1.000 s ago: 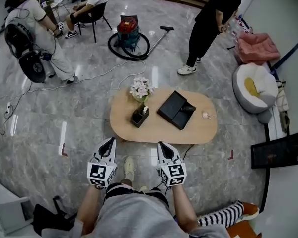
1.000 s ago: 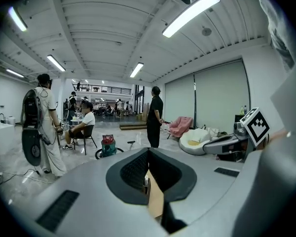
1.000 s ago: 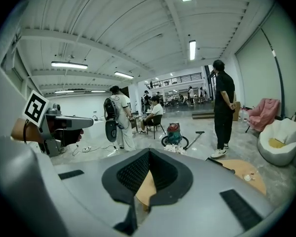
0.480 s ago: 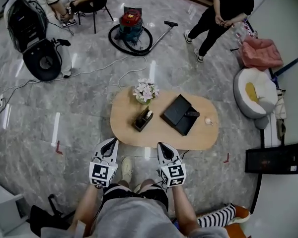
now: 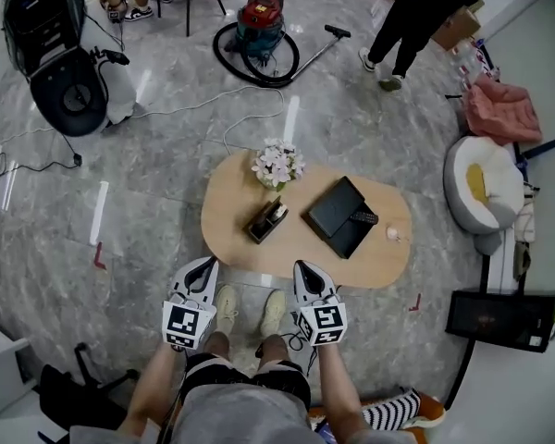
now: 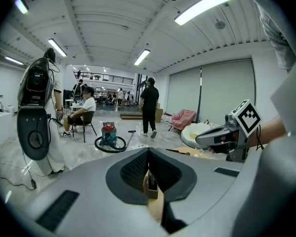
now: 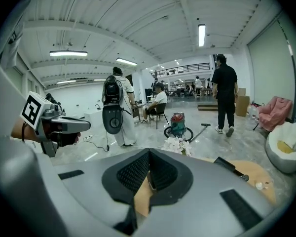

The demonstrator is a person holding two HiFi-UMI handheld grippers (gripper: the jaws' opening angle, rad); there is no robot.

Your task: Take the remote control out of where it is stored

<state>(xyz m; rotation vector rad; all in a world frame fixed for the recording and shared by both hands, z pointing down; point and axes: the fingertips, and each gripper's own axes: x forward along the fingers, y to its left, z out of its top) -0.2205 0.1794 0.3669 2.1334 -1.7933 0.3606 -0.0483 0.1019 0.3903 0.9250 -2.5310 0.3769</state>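
Note:
An oval wooden table [image 5: 296, 252] stands in front of me. On it sit a small dark holder [image 5: 265, 220] with a pale item in it, and a flat black box [image 5: 338, 215] with a slim dark remote [image 5: 363, 217] lying on its right edge. My left gripper [image 5: 202, 268] and right gripper [image 5: 305, 271] are held side by side near my body, short of the table's near edge. Both are shut with nothing in them. In the left gripper view the jaws [image 6: 148, 153] meet at the tip, as they do in the right gripper view [image 7: 149, 154].
A bunch of flowers [image 5: 277, 165] stands at the table's far edge, a small pale object [image 5: 392, 234] at its right end. Around it are a red vacuum cleaner [image 5: 259, 24] with its hose, a person in black [image 5: 425, 7], a beanbag [image 5: 481, 188] and a black screen [image 5: 504, 317] on the floor.
The view has shifted forward, and my feet now show near the table's edge. The person in black has walked off to the upper right. Both grippers stay shut and level.

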